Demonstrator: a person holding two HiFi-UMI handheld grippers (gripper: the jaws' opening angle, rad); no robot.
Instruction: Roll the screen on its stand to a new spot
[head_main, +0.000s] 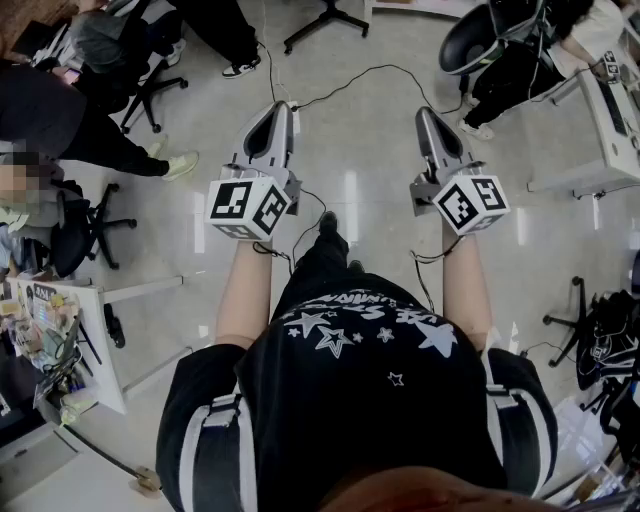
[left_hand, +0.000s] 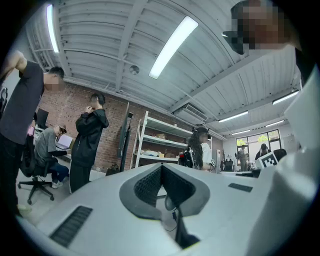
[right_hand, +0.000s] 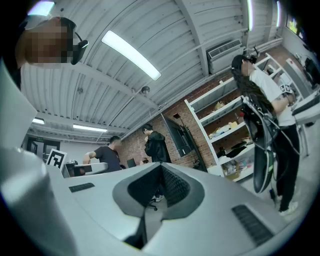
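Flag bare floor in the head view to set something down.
Free: floor between left gripper and right gripper, crossed by a cable; floor right of it up to the white desk. Crowded: chairs upper left, cluttered desk lower left, bags lower right.

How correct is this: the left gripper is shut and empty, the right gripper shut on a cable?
The right gripper is shut on nothing: the right gripper view shows its fingers together, empty. The left gripper is as you say.
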